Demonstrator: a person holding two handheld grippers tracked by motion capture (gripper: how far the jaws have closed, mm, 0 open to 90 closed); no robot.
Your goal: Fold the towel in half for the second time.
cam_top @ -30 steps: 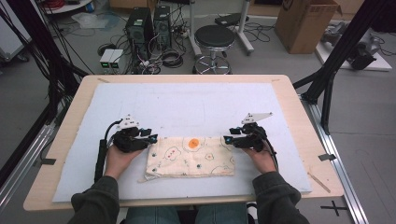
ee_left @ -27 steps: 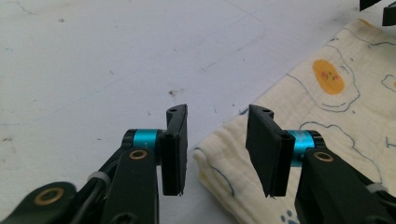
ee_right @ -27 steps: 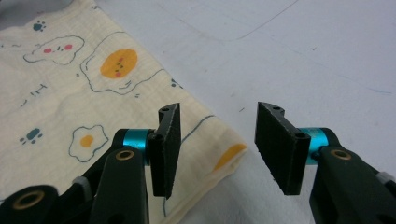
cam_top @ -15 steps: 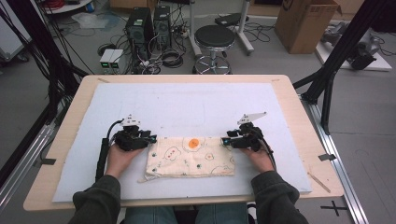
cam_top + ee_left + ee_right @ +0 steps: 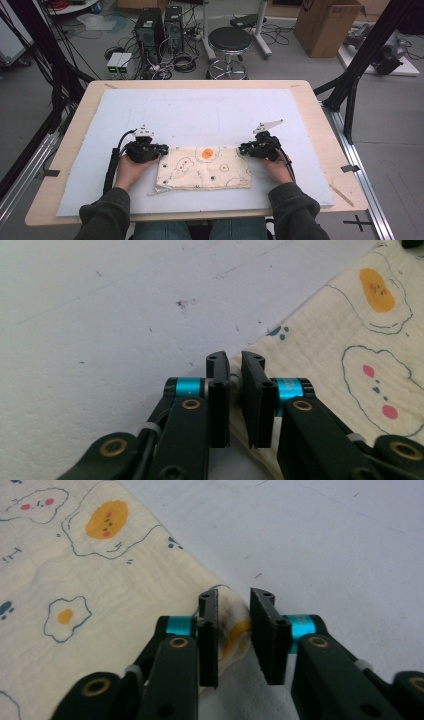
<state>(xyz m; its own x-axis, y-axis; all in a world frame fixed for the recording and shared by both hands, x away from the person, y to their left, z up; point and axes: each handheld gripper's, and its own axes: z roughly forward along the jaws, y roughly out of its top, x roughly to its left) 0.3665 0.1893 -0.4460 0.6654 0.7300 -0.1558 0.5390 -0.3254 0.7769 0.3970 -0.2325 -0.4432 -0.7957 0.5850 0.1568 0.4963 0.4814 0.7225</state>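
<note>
A cream cloth (image 5: 205, 170) printed with fried eggs lies flat and folded near the front of the white mat (image 5: 210, 110). My left gripper (image 5: 161, 149) rests at its far left corner. In the left gripper view the jaws (image 5: 235, 357) stand almost together, pinching the edge of the cloth (image 5: 350, 340). My right gripper (image 5: 242, 148) is at the far right corner. In the right gripper view the jaws (image 5: 235, 595) hold a bunched, raised corner of the cloth (image 5: 100, 570) between them. Both grippers sit low on the mat.
The white mat covers most of the wooden table (image 5: 320, 115), with bare mat beyond the cloth and to both sides. A stool (image 5: 230, 42), computer towers (image 5: 160, 25) and a cardboard box (image 5: 325, 25) stand on the floor behind the table.
Both grippers have stayed at the cloth's far corners, with only a slight shift inward. The cloth lies as before.
</note>
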